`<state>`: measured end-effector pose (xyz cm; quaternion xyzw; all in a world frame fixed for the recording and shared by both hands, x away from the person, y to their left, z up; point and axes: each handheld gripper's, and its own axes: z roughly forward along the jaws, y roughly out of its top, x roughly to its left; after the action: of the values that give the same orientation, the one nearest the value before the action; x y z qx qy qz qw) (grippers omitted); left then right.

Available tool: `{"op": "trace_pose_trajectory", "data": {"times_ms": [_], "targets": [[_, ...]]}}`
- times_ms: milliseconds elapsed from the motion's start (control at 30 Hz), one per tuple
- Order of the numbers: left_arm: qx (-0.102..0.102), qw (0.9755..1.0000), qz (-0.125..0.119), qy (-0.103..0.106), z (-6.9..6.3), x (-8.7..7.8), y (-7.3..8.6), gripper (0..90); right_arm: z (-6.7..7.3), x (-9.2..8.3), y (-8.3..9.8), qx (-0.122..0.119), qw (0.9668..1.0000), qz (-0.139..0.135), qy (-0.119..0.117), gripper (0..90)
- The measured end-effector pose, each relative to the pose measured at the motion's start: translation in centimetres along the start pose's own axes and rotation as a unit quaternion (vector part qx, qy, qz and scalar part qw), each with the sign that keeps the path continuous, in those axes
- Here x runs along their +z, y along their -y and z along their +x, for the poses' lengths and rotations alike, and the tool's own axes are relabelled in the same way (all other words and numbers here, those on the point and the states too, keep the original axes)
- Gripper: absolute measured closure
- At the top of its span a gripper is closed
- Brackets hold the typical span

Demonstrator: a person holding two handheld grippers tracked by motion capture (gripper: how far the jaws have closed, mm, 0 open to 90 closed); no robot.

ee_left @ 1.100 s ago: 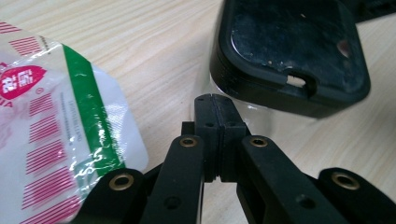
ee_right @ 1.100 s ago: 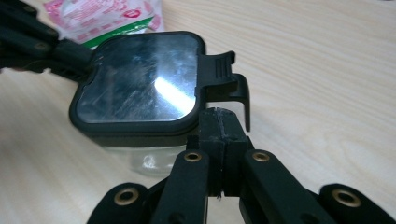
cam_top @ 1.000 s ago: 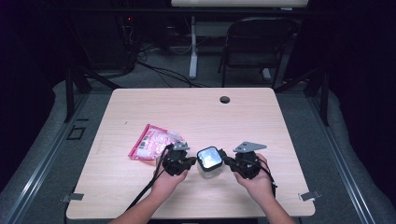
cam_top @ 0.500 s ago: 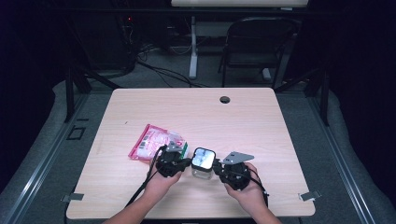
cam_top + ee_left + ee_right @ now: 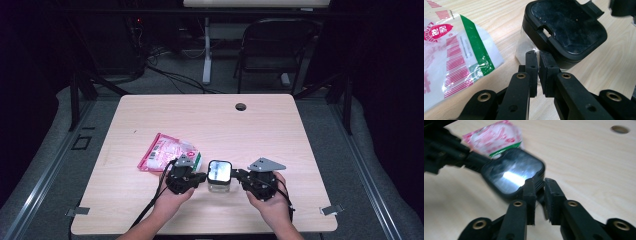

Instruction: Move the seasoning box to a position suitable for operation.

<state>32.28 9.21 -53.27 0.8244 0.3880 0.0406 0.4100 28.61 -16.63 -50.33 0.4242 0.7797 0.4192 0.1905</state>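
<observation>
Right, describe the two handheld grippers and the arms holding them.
Both the left gripper and the right gripper are black, each with two flat rectangular tongs on linked bars joined by brass-coloured pivots. A grey three-cornered plate tops the right one, and a smaller grey plate tops the left. A black cable trails from the left gripper. The forearms are bare, with no sleeves in view.

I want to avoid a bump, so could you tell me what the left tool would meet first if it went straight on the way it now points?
Most likely the clear container with the black lid: the left tool points at its side just under the lid, very close, though the exact gap is unclear.
</observation>
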Motion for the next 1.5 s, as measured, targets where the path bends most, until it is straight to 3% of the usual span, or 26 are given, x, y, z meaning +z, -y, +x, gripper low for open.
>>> {"op": "trace_pose_trajectory", "data": {"times_ms": [133,400,667,867,1100,1267,1500], "targets": [[-0.001,1.0000,0.001,0.007,-0.1,0.0,0.1,85.3,-0.5,0.8,-0.5,0.014,0.9999,-0.005,0.009,77.3],[0.002,0.9999,-0.002,0.010,-0.2,-0.1,0.1,84.9,-0.9,1.4,-0.4,0.034,0.9994,-0.003,-0.004,79.3],[0.003,0.9999,-0.009,0.007,-0.3,-0.2,0.0,84.4,-1.0,1.3,-0.1,0.037,0.9992,-0.010,-0.010,82.3],[0.018,0.9998,-0.009,0.009,-0.6,-0.6,0.0,86.0,-0.9,1.3,0.1,0.039,0.9991,-0.015,-0.011,84.7],[0.022,0.9995,-0.013,0.017,-0.8,-0.9,-0.2,88.1,-1.0,1.2,0.1,0.040,0.9990,-0.015,-0.013,85.0],[0.033,0.9993,-0.004,0.014,-1.0,-0.7,-0.2,88.2,-1.3,1.3,0.2,0.046,0.9986,-0.020,-0.013,85.3],[0.035,0.9993,-0.001,0.011,-1.1,-0.5,-0.1,88.9,-1.3,1.3,0.2,0.047,0.9985,-0.023,-0.013,85.6]]}}
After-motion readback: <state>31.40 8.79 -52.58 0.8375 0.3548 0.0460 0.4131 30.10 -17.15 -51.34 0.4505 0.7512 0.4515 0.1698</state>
